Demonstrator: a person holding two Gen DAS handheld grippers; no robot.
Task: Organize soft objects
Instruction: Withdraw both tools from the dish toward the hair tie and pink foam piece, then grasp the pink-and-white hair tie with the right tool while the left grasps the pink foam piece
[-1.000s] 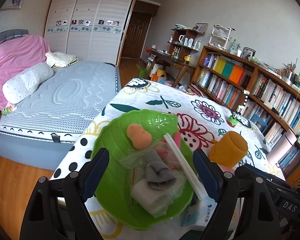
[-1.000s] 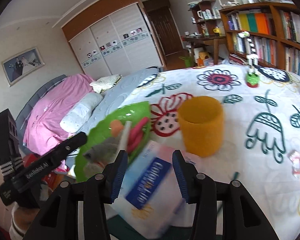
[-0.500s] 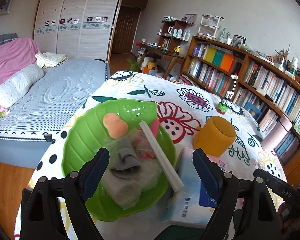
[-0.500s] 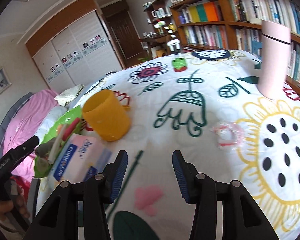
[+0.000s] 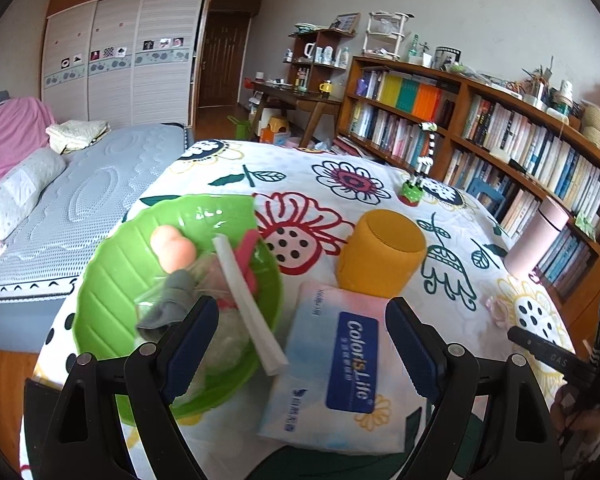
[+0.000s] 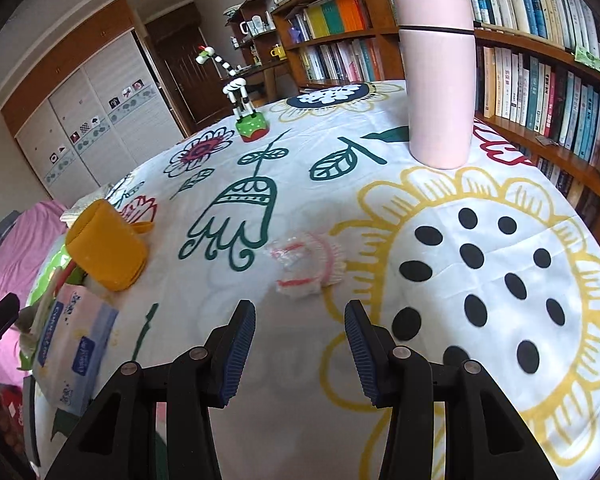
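Partly hidden grey cloth (image 5: 168, 300) behind left fingers (image 5: 192, 336).

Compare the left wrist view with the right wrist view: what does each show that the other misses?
Only the left wrist view shows inside the green bowl: an orange toy, a grey sock and a white stick, behind the open left gripper. Only the right wrist view clearly shows the pink-and-white frilly item ahead of the open right gripper. Both show the yellow cup, tissue pack, pink tumbler and zebra toy.
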